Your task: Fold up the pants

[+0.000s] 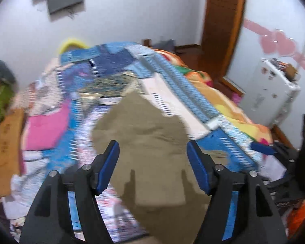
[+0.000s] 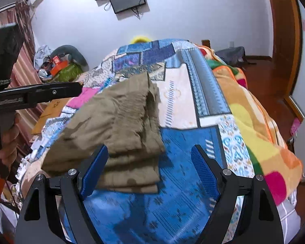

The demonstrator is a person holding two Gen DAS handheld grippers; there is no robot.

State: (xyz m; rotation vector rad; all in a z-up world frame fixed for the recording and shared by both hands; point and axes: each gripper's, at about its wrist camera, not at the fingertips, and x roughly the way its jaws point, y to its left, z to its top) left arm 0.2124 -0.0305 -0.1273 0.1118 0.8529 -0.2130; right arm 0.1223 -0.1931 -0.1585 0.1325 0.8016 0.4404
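Khaki pants point(image 2: 120, 130) lie folded in several layers on a bed with a blue patchwork cover point(image 2: 193, 146). In the left wrist view the pants point(image 1: 144, 142) fill the middle, blurred. My left gripper point(image 1: 152, 154) is open and empty, held above the pants. My right gripper point(image 2: 149, 158) is open and empty, just in front of the stack's near right corner. The left gripper's black body point(image 2: 34, 95) shows at the left of the right wrist view, held by a hand.
A bright orange and yellow blanket point(image 2: 258, 134) lies along the bed's right side. A cardboard piece point(image 1: 8, 148) lies at the bed's left. A white case point(image 1: 272, 93) stands by the wall at right. Clutter point(image 2: 59, 65) is piled at the far left.
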